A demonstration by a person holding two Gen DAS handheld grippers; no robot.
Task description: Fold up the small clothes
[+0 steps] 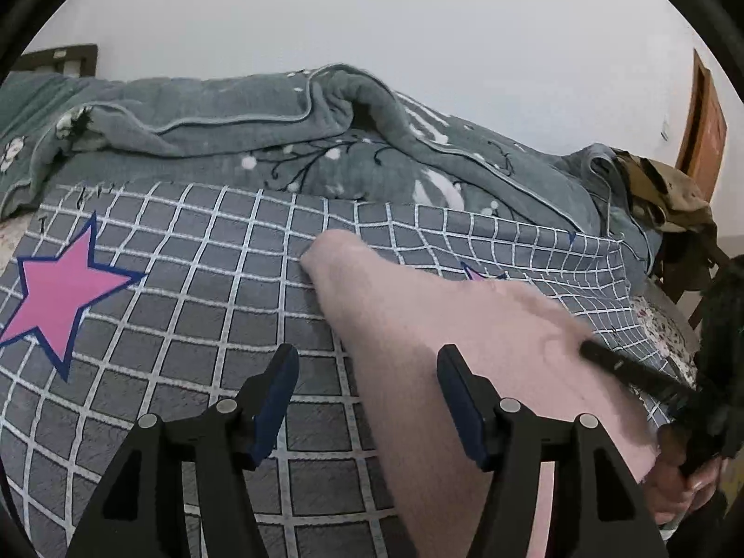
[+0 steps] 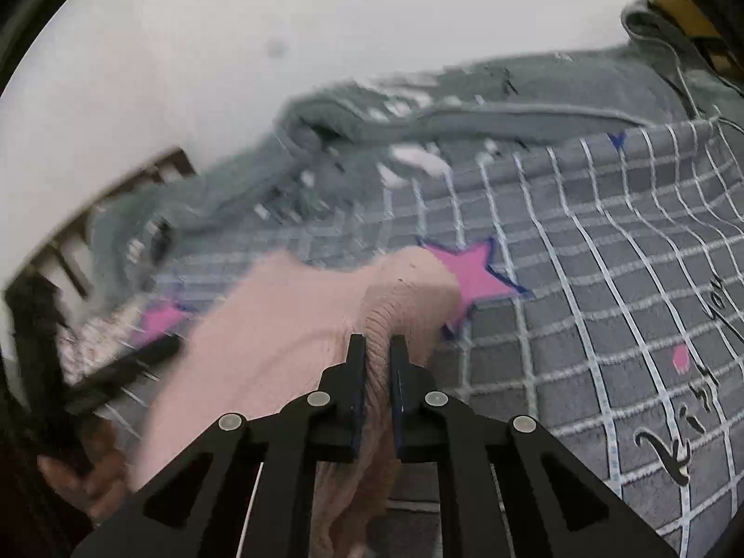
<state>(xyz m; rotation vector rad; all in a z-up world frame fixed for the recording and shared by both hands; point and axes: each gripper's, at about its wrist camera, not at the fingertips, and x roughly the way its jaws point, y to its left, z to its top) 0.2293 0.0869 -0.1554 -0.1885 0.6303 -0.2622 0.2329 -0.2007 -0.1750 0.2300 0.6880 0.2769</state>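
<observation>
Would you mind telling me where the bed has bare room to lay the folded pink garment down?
The checked cover lies bare between the big pink star and the pink garment, up to the crumpled grey blanket. It is crowded at the blanket and around the right gripper, shut on the garment.

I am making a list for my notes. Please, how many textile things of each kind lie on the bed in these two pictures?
Pink garment: 1, pinched in the right gripper
Checked grey cover with pink stars: 1
Plain grey-green blanket: 1
Olive-brown cloth bundle at the far corner: 1
Total: 4
The left gripper is open and holds nothing.
</observation>
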